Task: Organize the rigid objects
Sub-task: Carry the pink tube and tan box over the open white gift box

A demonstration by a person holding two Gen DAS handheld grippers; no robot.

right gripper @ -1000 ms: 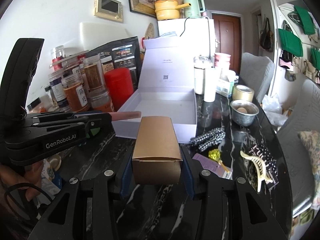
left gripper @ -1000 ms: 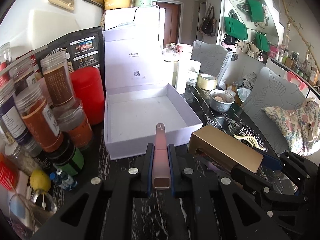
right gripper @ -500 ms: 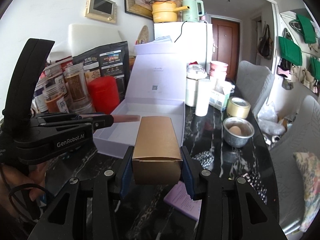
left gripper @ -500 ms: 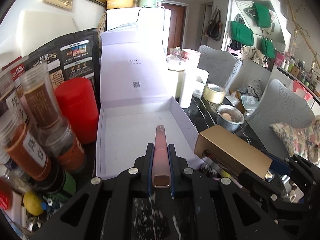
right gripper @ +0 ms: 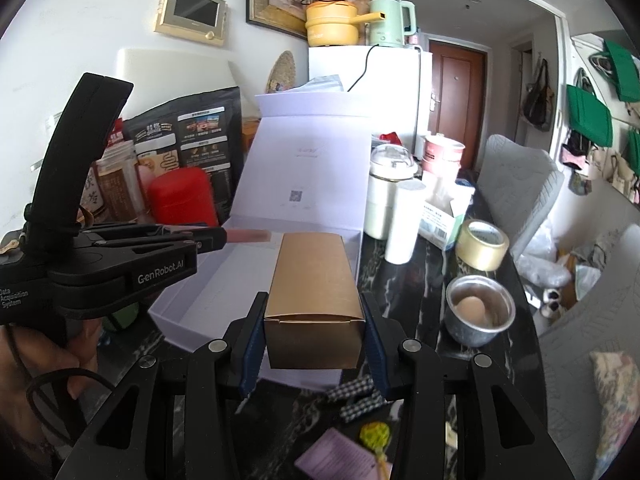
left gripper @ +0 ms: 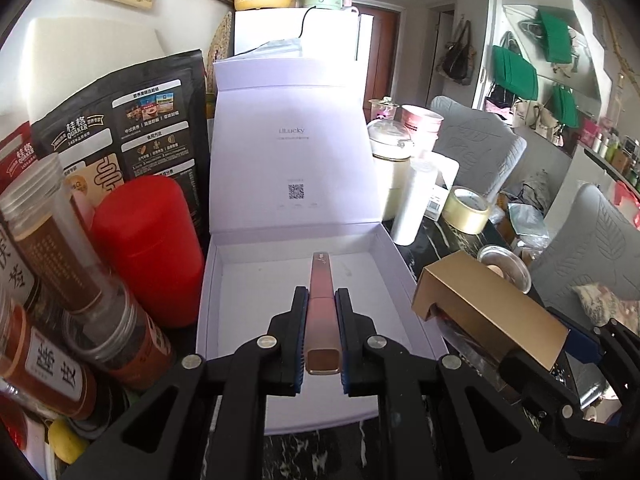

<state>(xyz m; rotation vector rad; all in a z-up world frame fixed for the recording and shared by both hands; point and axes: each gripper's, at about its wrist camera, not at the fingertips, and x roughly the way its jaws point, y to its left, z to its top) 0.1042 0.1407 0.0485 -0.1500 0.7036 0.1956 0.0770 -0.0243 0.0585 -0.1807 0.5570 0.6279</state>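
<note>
My left gripper [left gripper: 322,304] is shut on a slim pink-to-gold stick [left gripper: 321,280] and holds it over the open white box [left gripper: 224,276], pointing at its back wall. The box lid stands upright behind. My right gripper [right gripper: 314,312] is shut on a gold carton [right gripper: 312,276] held just right of the box, above its near right corner. The carton also shows in the left wrist view [left gripper: 488,312]. The left gripper and the stick [right gripper: 248,235] show at the left of the right wrist view, above the box [right gripper: 192,304].
Spice jars [left gripper: 60,248], a red canister [left gripper: 148,244] and a black Quaker bag [left gripper: 132,128] crowd the box's left. To its right stand a white cup [right gripper: 402,224], a tape roll [right gripper: 482,244] and a metal bowl with an egg [right gripper: 478,312]. A checked bow [right gripper: 356,400] and a purple card [right gripper: 336,456] lie on the black table.
Both grippers have moved forward toward the box. The stick now hangs over the box's inside, and the gold carton has come up to the box's right edge.
</note>
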